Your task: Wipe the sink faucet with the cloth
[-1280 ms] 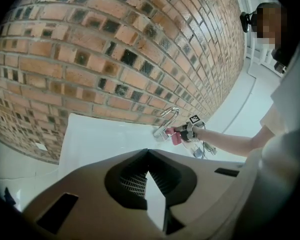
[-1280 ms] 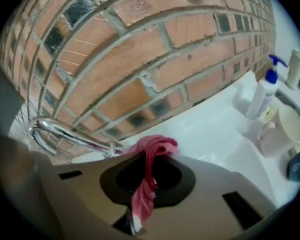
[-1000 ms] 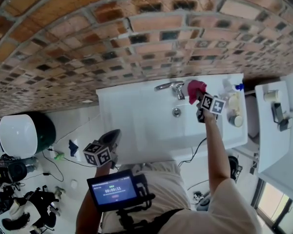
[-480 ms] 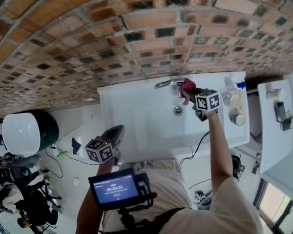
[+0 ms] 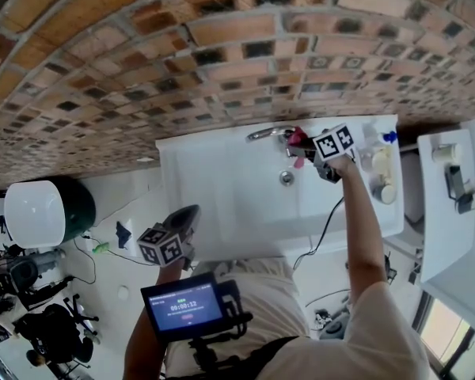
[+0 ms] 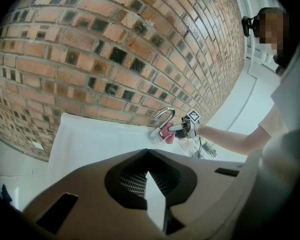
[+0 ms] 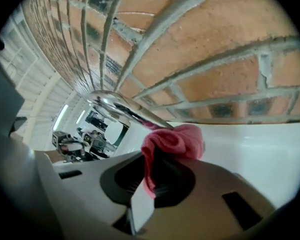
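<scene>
The chrome faucet (image 5: 267, 134) arches over the white sink (image 5: 222, 188) at the foot of the brick wall. My right gripper (image 5: 313, 153) is shut on a pink cloth (image 5: 298, 141), which is pressed against the faucet's base. In the right gripper view the cloth (image 7: 175, 141) bunches out of the right gripper (image 7: 152, 179) just under the faucet's spout (image 7: 125, 111). My left gripper (image 5: 182, 220) hangs at the sink's near edge, shut on nothing. The left gripper view shows the faucet (image 6: 162, 118) and the cloth (image 6: 168, 132) far ahead of the left gripper (image 6: 149, 179).
The drain (image 5: 286, 178) lies just below the faucet. Bottles (image 5: 378, 161) and a round pot (image 5: 384, 195) stand on the sink's right side. A white shelf (image 5: 443, 196) is further right. A white and dark green bin (image 5: 36, 212) stands on the floor at the left.
My right gripper has carried the cloth left and toward the wall, from beside the faucet onto its base. The left gripper has hardly moved.
</scene>
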`<action>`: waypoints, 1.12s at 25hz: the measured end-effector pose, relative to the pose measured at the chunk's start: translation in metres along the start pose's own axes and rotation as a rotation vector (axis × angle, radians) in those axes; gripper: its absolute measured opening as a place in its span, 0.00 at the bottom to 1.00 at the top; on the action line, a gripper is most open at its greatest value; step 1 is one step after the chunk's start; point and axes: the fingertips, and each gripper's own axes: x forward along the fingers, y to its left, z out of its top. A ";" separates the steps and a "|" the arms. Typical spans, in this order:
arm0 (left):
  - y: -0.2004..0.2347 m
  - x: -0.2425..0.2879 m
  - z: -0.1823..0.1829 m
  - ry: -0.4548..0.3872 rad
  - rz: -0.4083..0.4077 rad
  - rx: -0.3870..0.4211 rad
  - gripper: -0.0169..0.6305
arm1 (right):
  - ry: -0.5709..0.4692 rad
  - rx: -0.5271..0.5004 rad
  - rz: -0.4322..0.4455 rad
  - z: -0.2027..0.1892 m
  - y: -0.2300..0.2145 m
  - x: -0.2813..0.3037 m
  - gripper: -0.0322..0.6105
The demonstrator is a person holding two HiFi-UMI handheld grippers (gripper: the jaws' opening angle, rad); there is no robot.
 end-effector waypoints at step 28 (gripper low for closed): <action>-0.010 0.012 -0.007 0.022 -0.002 0.016 0.02 | -0.199 0.052 -0.203 -0.025 -0.065 -0.037 0.11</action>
